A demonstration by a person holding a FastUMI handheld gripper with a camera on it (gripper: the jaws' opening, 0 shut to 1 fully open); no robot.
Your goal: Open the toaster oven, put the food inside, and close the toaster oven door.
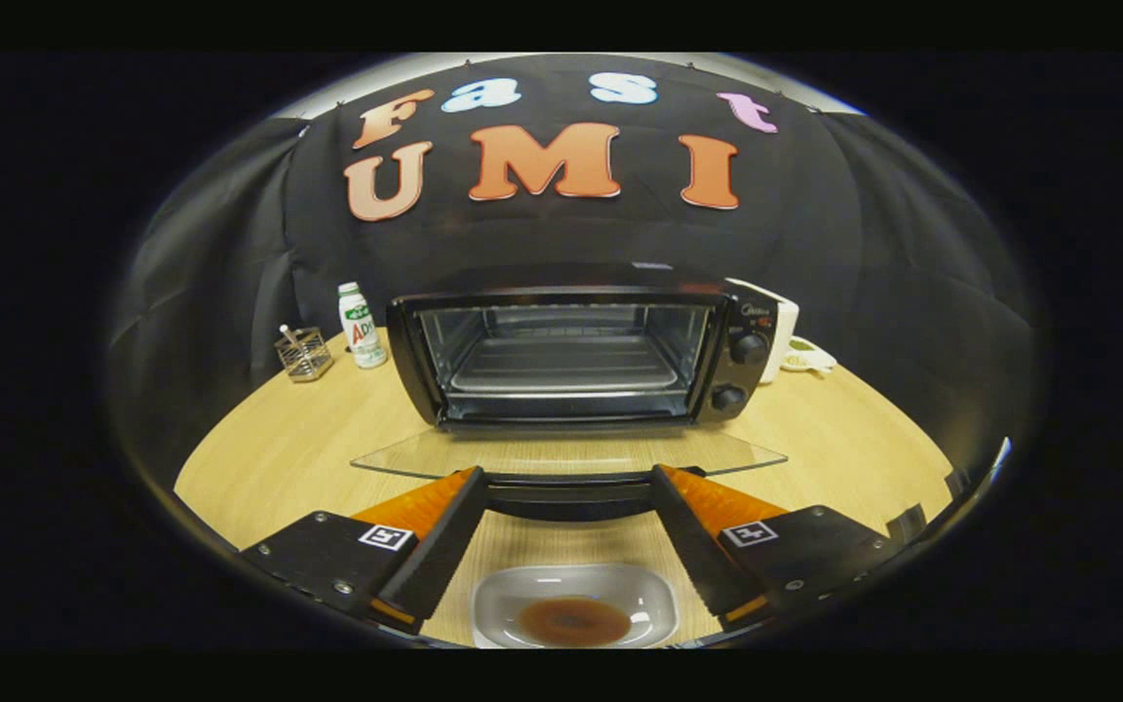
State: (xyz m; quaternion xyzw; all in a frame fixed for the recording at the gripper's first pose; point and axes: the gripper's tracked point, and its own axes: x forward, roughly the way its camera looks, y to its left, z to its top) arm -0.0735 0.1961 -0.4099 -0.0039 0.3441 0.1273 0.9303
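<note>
With the toaster oven door down ahead, I hold the gripper wide and empty; the dish of what seems food sits below, between my fingers.

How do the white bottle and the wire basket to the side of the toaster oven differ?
The white bottle is solid and opaque, while the wire basket is see-through mesh. The bottle stands taller and narrower; the basket is lower and wider. The bottle sits next to the toaster oven; the basket is farther out. Both stand upright on the wooden table, well beyond the open fingers of the hand-held gripper.
</note>
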